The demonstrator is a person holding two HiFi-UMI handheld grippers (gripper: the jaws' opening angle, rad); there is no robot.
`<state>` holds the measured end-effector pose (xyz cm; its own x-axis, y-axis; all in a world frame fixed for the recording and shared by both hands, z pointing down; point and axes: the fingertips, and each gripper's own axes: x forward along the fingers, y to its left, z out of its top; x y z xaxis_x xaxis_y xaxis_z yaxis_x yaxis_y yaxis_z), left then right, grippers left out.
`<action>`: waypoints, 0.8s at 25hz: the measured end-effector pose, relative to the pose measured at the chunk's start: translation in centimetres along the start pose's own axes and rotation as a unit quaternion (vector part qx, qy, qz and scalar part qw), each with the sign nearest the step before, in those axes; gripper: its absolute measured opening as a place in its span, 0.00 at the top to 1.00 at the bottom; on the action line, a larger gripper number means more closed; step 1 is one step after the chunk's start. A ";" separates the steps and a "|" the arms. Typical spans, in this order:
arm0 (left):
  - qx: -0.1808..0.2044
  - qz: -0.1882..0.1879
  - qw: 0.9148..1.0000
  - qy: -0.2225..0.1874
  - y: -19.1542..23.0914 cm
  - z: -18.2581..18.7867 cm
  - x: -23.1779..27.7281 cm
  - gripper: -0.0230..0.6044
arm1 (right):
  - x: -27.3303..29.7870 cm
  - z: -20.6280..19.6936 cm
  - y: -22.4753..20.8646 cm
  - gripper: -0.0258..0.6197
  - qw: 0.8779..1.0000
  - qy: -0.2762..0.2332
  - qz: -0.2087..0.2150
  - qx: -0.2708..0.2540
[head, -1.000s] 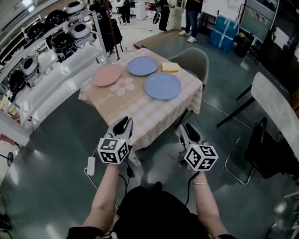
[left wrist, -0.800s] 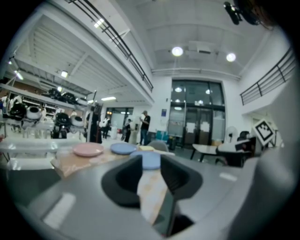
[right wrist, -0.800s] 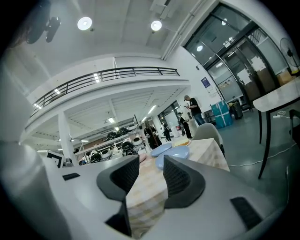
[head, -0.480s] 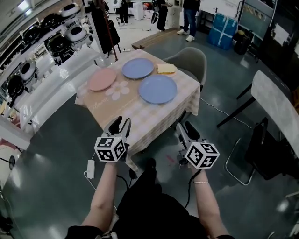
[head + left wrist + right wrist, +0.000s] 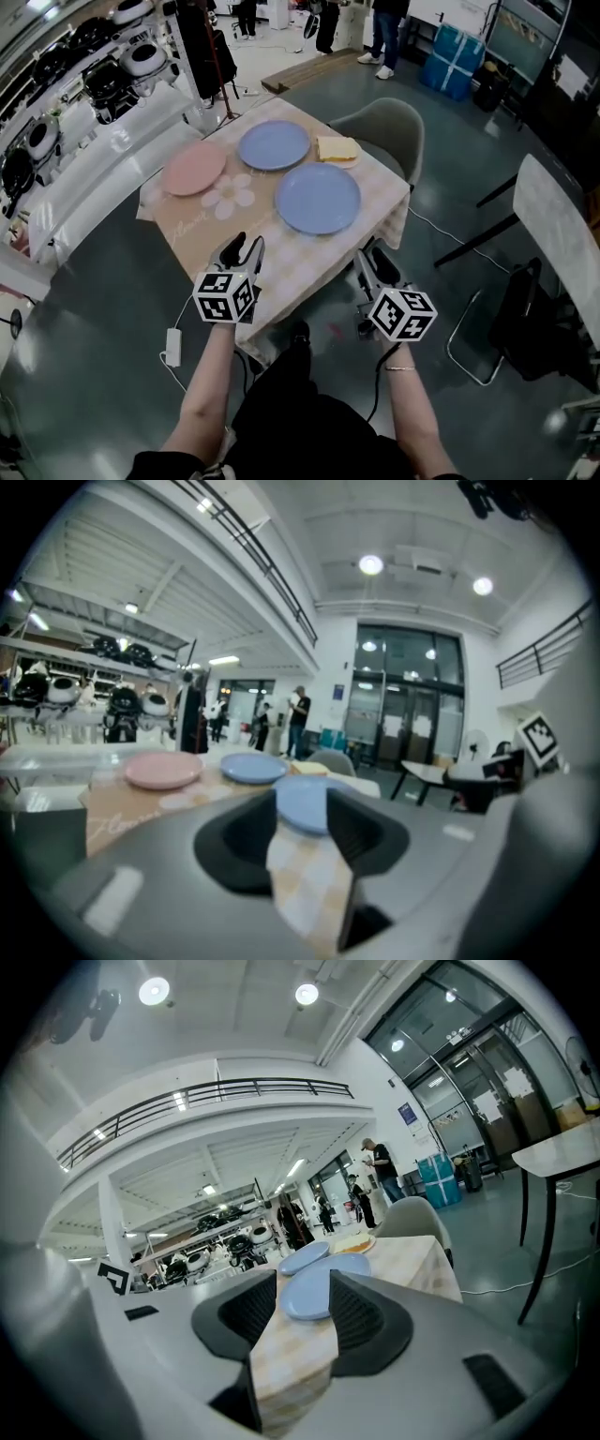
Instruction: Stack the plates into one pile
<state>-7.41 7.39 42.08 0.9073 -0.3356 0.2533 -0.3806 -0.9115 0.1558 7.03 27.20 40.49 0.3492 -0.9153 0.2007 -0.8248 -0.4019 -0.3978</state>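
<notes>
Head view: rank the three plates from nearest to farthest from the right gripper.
1. Nearer blue plate, just ahead of the right gripper.
2. Farther blue plate, behind it, slightly left.
3. Pink plate, far left.

Bright, even indoor light from round ceiling lamps (image 5: 370,564). Glossy floor (image 5: 103,375) carries pale glare patches; shadows soft. Head view sharp, bent at edges. Gripper views strongly bent, corners dark; left gripper (image 5: 292,803) and right gripper (image 5: 302,1283) blurred near lens, far hall clearer.
</notes>
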 end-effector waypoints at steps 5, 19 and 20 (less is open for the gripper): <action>-0.009 0.000 1.000 0.016 2.5 -0.1 4.6 0.71 | 5.2 0.4 -1.8 0.72 1.000 0.016 -0.013 0.002; -0.045 -0.039 0.996 0.073 5.6 -1.9 14.6 0.71 | 14.0 0.7 -7.7 0.71 0.995 0.062 -0.083 0.000; -0.047 -0.040 0.995 0.078 5.6 -2.1 15.1 0.71 | 14.3 0.5 -8.2 0.71 0.994 0.067 -0.089 0.002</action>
<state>3.75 -2.25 48.80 0.8995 -0.2149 0.3804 -0.3299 -0.9049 0.2689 19.07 17.36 46.15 0.4268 -0.8186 0.3844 -0.7540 -0.5568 -0.3485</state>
